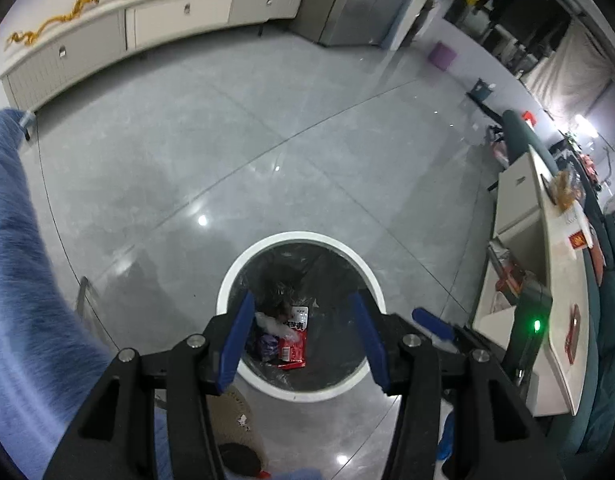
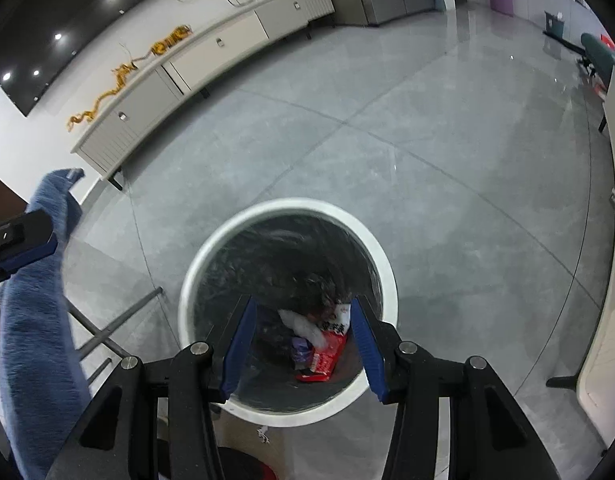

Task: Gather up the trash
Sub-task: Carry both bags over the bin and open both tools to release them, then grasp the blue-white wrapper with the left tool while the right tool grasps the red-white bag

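Note:
A round trash bin with a white rim (image 1: 303, 236) (image 2: 287, 202) and a black liner stands on the grey floor. At its bottom lie a red wrapper (image 1: 293, 350) (image 2: 327, 356), a white crumpled tissue (image 1: 275, 326) (image 2: 303, 326) and a purple wrapper (image 1: 267, 344) (image 2: 301, 348). My left gripper (image 1: 301, 296) hangs over the bin's near side, open, with nothing between its blue pads. My right gripper (image 2: 303, 300) points down into the same bin, also open and holding nothing. One of its blue fingers (image 1: 431, 322) shows to the right in the left wrist view.
A blue sleeve (image 1: 19, 280) (image 2: 35, 320) fills the left side. A long white cabinet (image 1: 147, 20) (image 2: 211, 52) lines the far wall. A white table (image 1: 559, 280) with red packets stands at the right before a green sofa. Metal legs (image 2: 107, 328) stand left of the bin.

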### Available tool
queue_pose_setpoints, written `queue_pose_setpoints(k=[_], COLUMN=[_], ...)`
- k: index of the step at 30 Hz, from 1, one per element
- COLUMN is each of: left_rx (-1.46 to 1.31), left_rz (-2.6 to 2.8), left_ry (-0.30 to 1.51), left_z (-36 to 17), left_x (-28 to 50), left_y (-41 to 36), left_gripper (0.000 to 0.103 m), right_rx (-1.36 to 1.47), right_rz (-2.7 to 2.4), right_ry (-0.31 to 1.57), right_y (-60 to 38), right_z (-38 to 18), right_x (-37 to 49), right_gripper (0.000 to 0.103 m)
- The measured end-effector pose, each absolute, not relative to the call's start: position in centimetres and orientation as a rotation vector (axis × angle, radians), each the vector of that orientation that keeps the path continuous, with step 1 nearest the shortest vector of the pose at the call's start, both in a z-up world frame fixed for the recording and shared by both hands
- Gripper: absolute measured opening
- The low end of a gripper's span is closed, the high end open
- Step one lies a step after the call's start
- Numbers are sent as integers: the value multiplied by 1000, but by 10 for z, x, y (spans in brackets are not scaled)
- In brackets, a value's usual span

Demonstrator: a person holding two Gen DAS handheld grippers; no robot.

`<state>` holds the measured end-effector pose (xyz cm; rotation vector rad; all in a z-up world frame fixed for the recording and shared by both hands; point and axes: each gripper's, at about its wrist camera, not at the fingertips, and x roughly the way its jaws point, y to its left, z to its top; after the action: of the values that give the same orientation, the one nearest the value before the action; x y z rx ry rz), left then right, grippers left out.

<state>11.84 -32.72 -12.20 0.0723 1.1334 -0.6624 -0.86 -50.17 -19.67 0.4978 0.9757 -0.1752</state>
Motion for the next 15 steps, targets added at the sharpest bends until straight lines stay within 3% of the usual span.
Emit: queue_pose_setpoints(k=[6, 15], left_rx=[89, -16], left_rz=[-610, -419], left_ry=[1065, 997], left_z=[-87, -59], left_x=[96, 76], left_y=[-275, -133], left_gripper=[50, 51], right_rx=[430, 317], right_rz=[-112, 42], right_ry=[914, 834], right_y=[-468, -383], right_z=[-148, -80], right_x=[-4, 6], right_gripper=[48, 49])
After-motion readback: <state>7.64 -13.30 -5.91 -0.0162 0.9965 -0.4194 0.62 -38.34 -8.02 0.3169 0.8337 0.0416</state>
